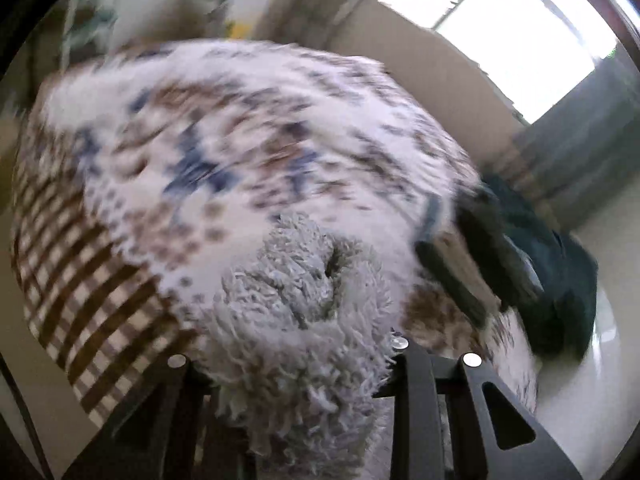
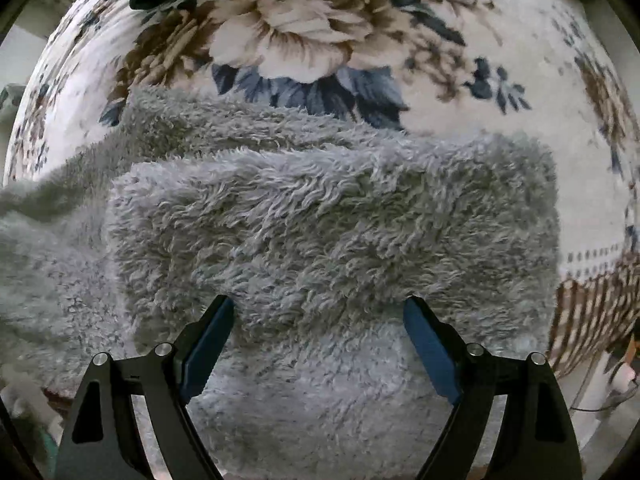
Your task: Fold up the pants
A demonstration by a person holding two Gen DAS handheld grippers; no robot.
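- watching from beside the bed, i see the fluffy grey pants (image 2: 320, 220) lying on the floral bedspread (image 2: 480, 92), one layer already doubled over another, its edge running across the right wrist view.
- the left gripper (image 1: 304, 360) has a bunch of that grey pile pinched between its fingers; the cloth fills the narrow gap and mounds up in front of the camera, so i read it as clamped on the pants.
- the left view is smeared, so how much cloth is caught i can't tell.
- the right gripper (image 2: 320, 312) hangs nose-down over the garment with its blue pads (image 2: 430, 344) wide apart, tips sunk lightly into the nap, gripping nothing.
- as i judge it, the step in hand is carrying the pinched end over to make the next fold.
- to do it well, keep the left pinch firm, since thick fleece slips out of a shallow bite.
- use the right gripper as an anchor, pressing at the crease so the lower layer doesn't drag across the bedspread.
- lay the lifted end square with the edge beneath.
- a dark green garment (image 1: 560, 264) sits near the bed's edge; steer clear of it.
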